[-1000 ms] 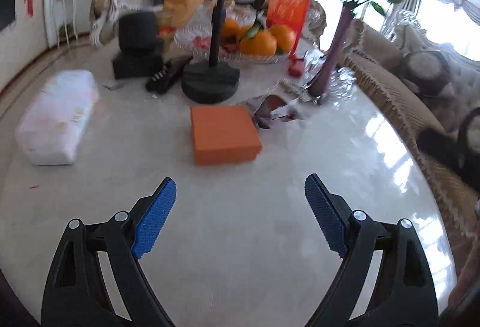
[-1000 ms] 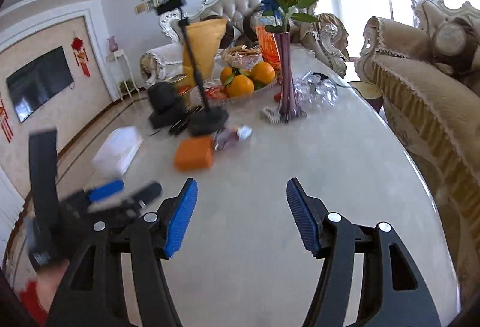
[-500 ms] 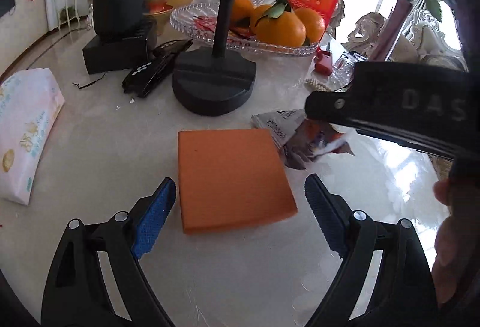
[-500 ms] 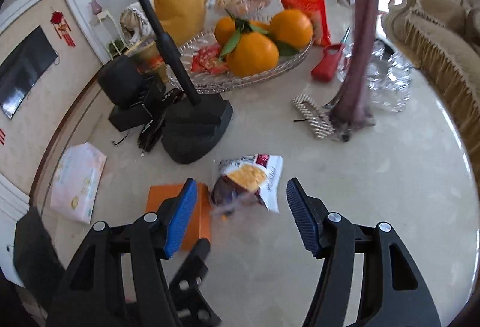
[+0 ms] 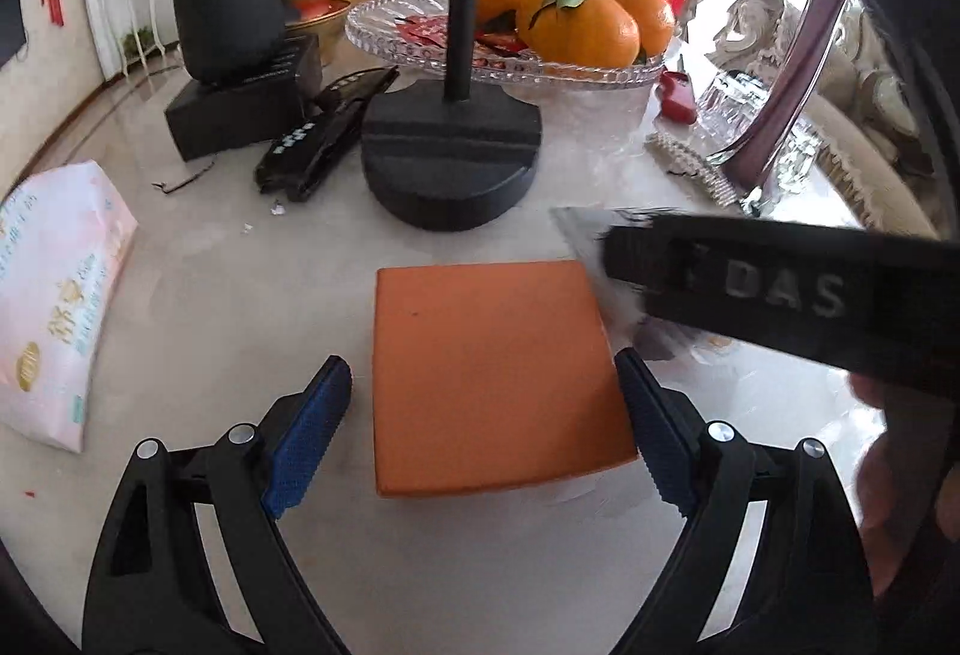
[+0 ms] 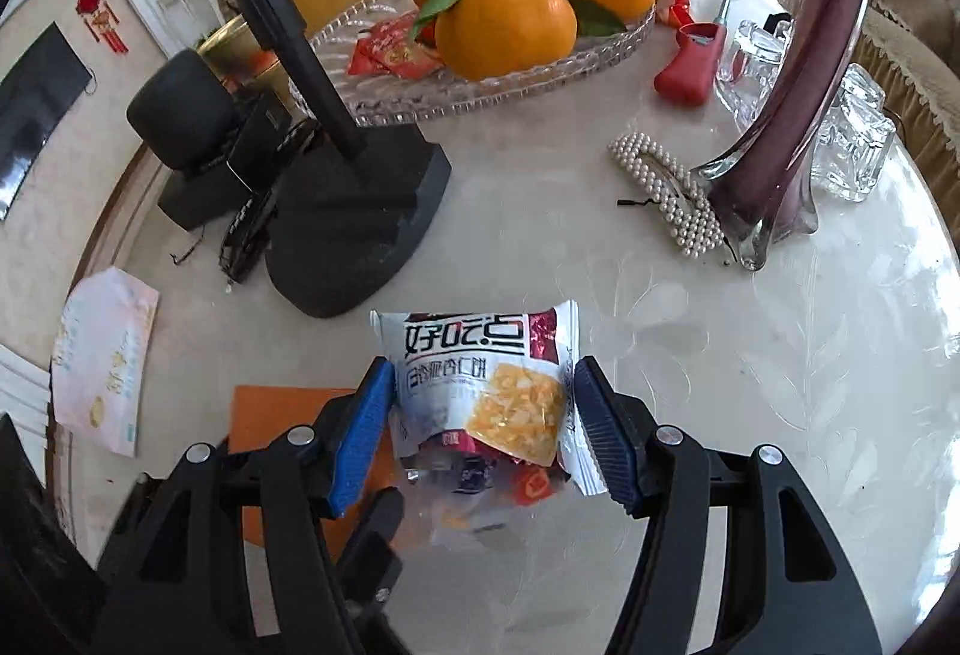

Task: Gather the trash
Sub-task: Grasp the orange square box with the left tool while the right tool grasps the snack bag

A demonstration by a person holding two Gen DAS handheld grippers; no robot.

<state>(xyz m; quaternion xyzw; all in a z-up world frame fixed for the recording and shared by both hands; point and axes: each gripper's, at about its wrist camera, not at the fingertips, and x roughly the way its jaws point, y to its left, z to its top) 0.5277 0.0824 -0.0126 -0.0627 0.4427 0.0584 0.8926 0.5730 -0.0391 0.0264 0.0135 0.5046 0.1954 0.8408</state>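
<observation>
We see the snack wrapper [image 6: 480,391], white with dark print and a yellow picture on its front, lying crumpled on the pale marble table [image 6: 780,415], just in front of the black stand base [image 6: 354,229]. The right gripper [image 6: 480,436] has come down over it: the wrapper sits between the two blue pads, each pad right at a side edge of the packet, the jaws about half apart. We cannot tell whether the pads press on it or merely flank it.

Just left of the wrapper lies a flat orange box [image 5: 492,373]. The left gripper [image 5: 480,436] straddles the box's near end with its jaws wide; the pad on the right of that view lies against the box's edge, the other stands a little clear of it. In the left wrist view the right gripper's black body crosses the picture beside the box and covers most of the wrapper, and part of a hand [image 5: 894,481] shows at the right edge.

Beyond the stand base, a glass dish [image 6: 606,48] carries oranges [image 6: 504,30] and red candy packets. To its right stand a red lighter [image 6: 687,66], a pearl hair clip [image 6: 666,193] and a dark purple glass vase [image 6: 786,138]. On the left we see black remotes [image 5: 318,138], a black box with a rounded black object on top [image 5: 228,18], and a pink-white tissue pack [image 5: 54,295].
</observation>
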